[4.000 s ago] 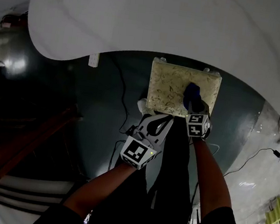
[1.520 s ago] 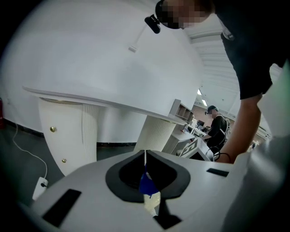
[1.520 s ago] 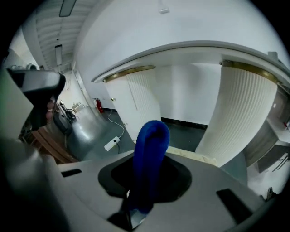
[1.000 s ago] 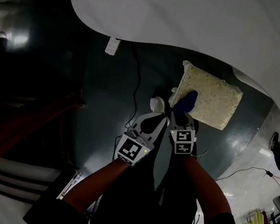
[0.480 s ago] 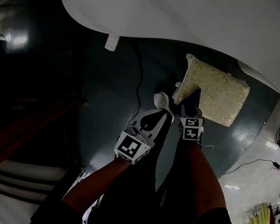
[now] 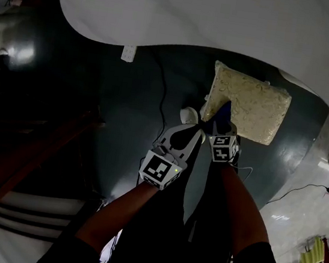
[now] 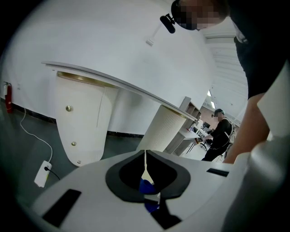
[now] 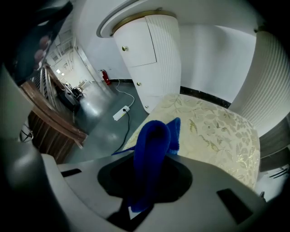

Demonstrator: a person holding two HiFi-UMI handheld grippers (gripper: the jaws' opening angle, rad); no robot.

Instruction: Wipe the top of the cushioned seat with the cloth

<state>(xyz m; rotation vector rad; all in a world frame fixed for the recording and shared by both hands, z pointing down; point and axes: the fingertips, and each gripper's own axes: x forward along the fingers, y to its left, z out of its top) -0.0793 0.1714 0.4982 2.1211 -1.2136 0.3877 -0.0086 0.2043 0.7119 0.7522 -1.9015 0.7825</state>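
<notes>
Cloth (image 8: 154, 140): blue, bunched, sticking up out of the right gripper (image 8: 152, 165), right at the near-left edge of the cushioned seat (image 6: 255, 110).
Right claw: clamped on a fold of the cloth.
Left gripper (image 6: 190, 130): jaws pressed together, nothing in them, idling just beside the seat's near corner.
Contact: can't tell whether the cloth is touching the cushion.
Slip risk: a narrow pinch! Drag on that patterned fabric could pull the cloth free.
Edge risk: so close to the rim, a stroke could run off the side and miss the far half.
Scrape risk: pressed too low, the hard jaws meet the upholstery, not the cloth.
Bump risk: the left gripper could knock the corner.
</notes>
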